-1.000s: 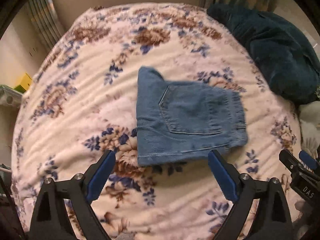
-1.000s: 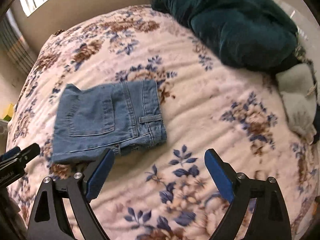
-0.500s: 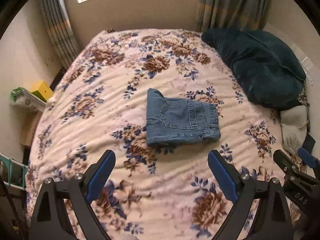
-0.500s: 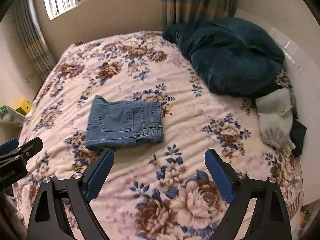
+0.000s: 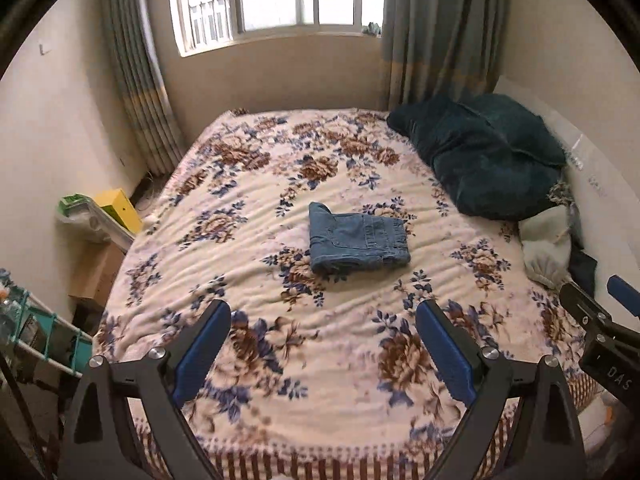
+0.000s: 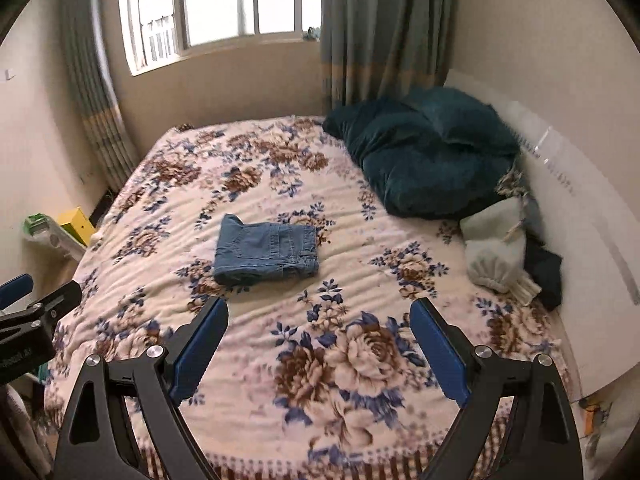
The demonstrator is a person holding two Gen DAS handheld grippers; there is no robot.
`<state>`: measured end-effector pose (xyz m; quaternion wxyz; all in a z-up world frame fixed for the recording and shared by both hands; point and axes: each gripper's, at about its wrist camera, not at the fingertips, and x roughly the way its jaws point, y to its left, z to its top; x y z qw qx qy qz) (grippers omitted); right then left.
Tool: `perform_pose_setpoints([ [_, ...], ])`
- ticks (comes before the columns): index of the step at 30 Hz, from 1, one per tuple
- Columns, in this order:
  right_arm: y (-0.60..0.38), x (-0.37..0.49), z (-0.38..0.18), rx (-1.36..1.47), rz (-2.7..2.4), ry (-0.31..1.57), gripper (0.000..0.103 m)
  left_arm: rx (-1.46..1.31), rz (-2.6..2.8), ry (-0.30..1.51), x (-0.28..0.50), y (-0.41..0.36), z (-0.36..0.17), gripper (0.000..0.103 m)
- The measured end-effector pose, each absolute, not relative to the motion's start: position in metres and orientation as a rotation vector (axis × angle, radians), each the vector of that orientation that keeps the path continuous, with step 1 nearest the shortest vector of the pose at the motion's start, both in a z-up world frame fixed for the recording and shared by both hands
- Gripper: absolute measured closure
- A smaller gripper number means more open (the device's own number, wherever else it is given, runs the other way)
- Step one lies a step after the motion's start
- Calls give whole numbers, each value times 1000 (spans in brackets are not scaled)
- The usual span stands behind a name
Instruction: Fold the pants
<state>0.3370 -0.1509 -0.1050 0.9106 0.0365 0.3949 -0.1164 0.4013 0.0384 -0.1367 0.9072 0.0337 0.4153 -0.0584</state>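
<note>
The blue denim pants (image 5: 356, 242) lie folded into a compact rectangle in the middle of the floral bed (image 5: 240, 288), back pocket up; they also show in the right wrist view (image 6: 266, 254). My left gripper (image 5: 322, 344) is open and empty, held well back above the bed's near edge. My right gripper (image 6: 318, 340) is open and empty, also far back from the pants. The right gripper's side shows at the right edge of the left wrist view (image 5: 600, 332).
A dark teal blanket (image 5: 484, 156) is heaped at the bed's far right. Pale grey cloths (image 6: 496, 256) lie beside the right wall. A yellow box (image 5: 118, 208) and a shelf stand left of the bed. A window and curtains are at the back.
Both grippers have pulled far back and up from the folded pants, so the whole bed and room now show. The pants have not moved.
</note>
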Motion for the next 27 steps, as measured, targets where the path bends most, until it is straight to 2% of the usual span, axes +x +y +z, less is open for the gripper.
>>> perform_pose_setpoints([
  [5, -133, 250, -52, 70, -214, 762, 9, 64, -99, 824, 332, 45, -98, 8],
  [12, -130, 160, -10, 78, -154, 761, 9, 41, -44, 780, 251, 43, -59, 8],
  [18, -141, 101, 27, 42, -143, 736, 8, 32, -42, 753, 211, 32, -44, 8],
  [27, -152, 58, 68, 22, -104, 693, 8, 16, -46, 715, 178, 21, -26, 8],
])
